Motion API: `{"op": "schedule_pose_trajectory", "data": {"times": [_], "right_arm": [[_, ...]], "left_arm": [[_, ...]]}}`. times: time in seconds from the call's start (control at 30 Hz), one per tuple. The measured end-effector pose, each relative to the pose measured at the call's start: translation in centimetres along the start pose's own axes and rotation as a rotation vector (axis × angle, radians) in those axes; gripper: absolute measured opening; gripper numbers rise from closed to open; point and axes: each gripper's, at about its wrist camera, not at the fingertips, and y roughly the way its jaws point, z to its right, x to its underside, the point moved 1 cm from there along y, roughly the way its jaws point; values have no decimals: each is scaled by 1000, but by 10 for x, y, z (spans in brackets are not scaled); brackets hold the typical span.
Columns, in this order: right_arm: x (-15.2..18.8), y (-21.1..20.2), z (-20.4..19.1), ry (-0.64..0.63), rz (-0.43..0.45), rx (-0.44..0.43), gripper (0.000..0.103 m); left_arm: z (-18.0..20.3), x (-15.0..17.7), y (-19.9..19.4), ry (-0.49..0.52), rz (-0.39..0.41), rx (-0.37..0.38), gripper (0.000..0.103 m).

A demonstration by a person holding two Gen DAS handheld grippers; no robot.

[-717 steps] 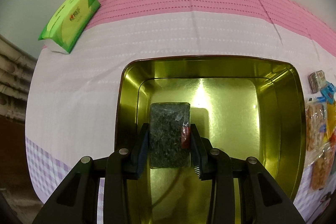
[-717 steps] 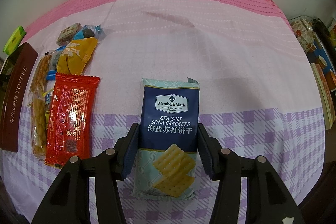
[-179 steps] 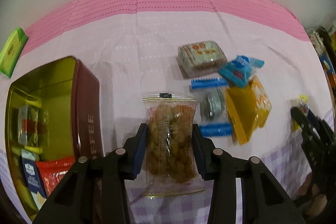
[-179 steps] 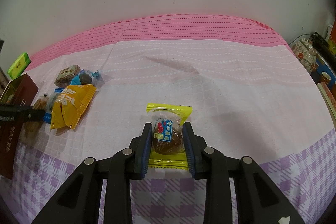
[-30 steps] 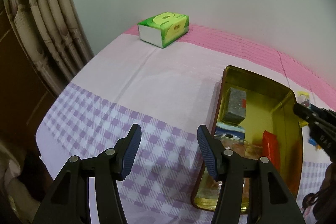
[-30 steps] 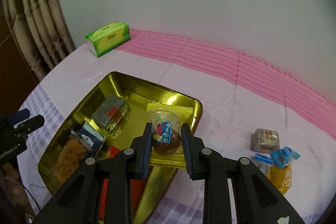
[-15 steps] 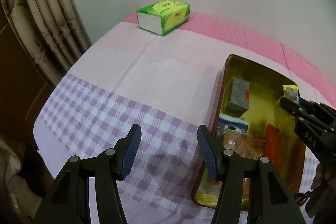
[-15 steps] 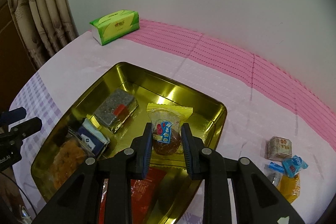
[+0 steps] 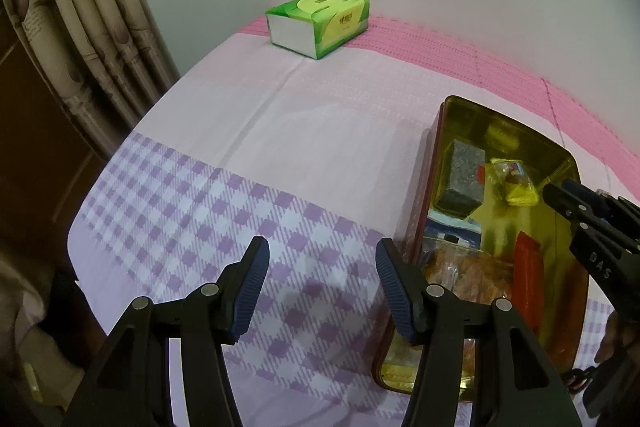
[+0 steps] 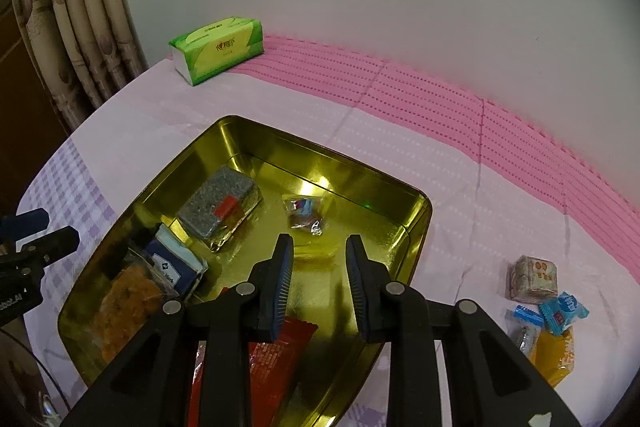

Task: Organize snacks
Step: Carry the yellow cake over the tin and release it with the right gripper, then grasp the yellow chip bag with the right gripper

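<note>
A gold tin [image 10: 416, 227] sits on the table and holds several snacks: a grey seaweed pack [image 10: 218, 205], a blue cracker pack [image 10: 176, 265], a clear bag of orange snacks [image 10: 124, 303], a red packet [image 10: 276, 359] and a small yellow-wrapped snack [image 10: 306, 213]. My right gripper [image 10: 318, 279] is open and empty just above the tin, behind the yellow snack. My left gripper [image 9: 320, 275] is open and empty over the checked cloth left of the tin [image 9: 438, 131]. The yellow snack also shows in the left wrist view [image 9: 514, 181].
A green tissue box [image 10: 218, 47] stands at the back near the wall. Loose snacks lie right of the tin: a square brown pack [image 10: 532, 279], blue candies [image 10: 562, 313] and an orange-yellow packet [image 10: 554, 355]. A curtain [image 9: 88, 39] hangs at the left past the table edge.
My right gripper opened and let go of the yellow-wrapped snack, which now lies in the tin. The left gripper stayed open and barely moved.
</note>
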Motion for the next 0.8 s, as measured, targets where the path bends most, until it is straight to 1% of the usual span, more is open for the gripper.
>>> {"op": "schedule_pose_trajectory", "data": {"times": [0.2,0.3,0.37,0.53,0.6,0.7,0.8], "right_arm": [[4,-13,9,42,16,-19,27],[8,-26,20,65,37,-3,33],[12,-34,30,83,46,6,33],[25,-54,71,143,56,73,34],[33,-60,93,183,51,107,37],[45,-66,123,243,47,154,40],[57,-68,147,284,40,201,40]], "left_arm": [[0,0,0,3,-4,-2,57],[0,0,1,3,-6,-5,57],[0,1,1,7,-8,-11,57],[0,1,0,8,-6,-19,57],[0,1,1,10,-7,-18,57],[0,1,0,11,-8,-21,57],[0,2,0,14,-7,-24,57]]}}
